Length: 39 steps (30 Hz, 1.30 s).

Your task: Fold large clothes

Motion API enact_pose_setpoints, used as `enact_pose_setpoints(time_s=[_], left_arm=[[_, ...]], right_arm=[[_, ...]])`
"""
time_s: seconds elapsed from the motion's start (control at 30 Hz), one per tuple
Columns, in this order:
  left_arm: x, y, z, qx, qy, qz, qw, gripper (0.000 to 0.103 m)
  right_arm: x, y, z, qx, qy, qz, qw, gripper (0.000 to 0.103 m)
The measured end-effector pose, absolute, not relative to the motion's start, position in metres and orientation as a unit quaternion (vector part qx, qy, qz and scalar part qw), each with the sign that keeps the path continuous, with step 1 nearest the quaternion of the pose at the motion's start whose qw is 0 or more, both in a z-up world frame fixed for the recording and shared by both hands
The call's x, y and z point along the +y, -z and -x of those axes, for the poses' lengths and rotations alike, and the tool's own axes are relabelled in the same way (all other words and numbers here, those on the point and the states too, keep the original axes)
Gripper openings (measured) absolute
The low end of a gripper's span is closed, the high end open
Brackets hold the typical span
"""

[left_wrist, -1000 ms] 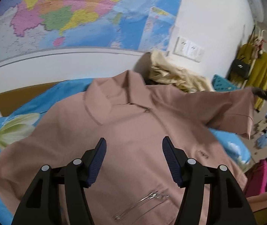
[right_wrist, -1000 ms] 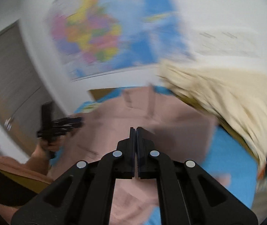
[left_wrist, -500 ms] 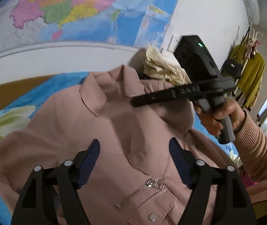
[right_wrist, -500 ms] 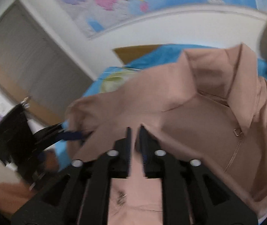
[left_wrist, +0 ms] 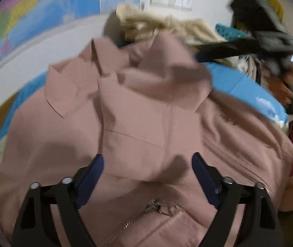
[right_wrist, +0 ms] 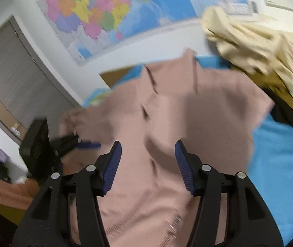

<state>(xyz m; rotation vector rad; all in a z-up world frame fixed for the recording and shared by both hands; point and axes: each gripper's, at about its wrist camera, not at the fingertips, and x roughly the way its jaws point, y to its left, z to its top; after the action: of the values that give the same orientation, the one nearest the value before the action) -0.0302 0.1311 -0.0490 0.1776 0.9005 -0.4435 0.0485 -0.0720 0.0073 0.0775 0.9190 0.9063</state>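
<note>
**Sleeve laid over the chest, both tongs free of the cloth**

Nearest the left wrist camera, the left gripper (left_wrist: 147, 177) was seen with its jaws apart and closing slightly, no cloth pinched between the blue pads; the fabric lay beneath them only. The right gripper (right_wrist: 148, 164) was likewise held above the garment, its jaws opening and nothing caught between them. This was judged to be the moment just after a fold was let go, the tongs being kept low over the cloth so that the next edge could be reached.

The pink jacket (left_wrist: 138, 123) was spread front-up on the blue bedspread (left_wrist: 241, 86), filling most of the bed's near part. A short sleeve (left_wrist: 162, 76) was seen turned inward across the chest, presumably to narrow the garment before it was folded lengthwise. A metal zip (left_wrist: 156, 205) was shown near the bottom, and the collar (left_wrist: 68, 88) lay open toward the wall. The cloth appeared matte, soft and lightly creased.

Farther off, a cream garment (right_wrist: 255, 43) was heaped beside the collar, and a coloured wall map (right_wrist: 109, 10) was hung behind.
</note>
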Motion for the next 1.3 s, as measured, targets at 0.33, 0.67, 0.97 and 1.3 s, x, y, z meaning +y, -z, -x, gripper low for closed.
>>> enact_pose_setpoints(time_s=[0.33,0.67,0.97,1.3], left_arm=[[0.25,0.043,-0.003,0.449,0.131,0.141,0.873,0.002],[0.228,0.006,0.045,0.385,0.159,0.013,0.909,0.043],[0.144,0.058,0.025,0.435,0.147,-0.21,0.863,0.067],[0.261,0.018,-0.015,0.433,0.116,0.079,0.89,0.008]], right_arm=[[-0.091,-0.006,-0.052,0.392,-0.419,-0.061,0.817,0.054],[-0.047,0.063,-0.124,0.479,-0.331,-0.016,0.813,0.045],[-0.05,0.049,-0.112,0.462,-0.347,-0.026,0.816,0.049],[-0.044,0.021,-0.08,0.419,-0.392,-0.01,0.819,0.052]])
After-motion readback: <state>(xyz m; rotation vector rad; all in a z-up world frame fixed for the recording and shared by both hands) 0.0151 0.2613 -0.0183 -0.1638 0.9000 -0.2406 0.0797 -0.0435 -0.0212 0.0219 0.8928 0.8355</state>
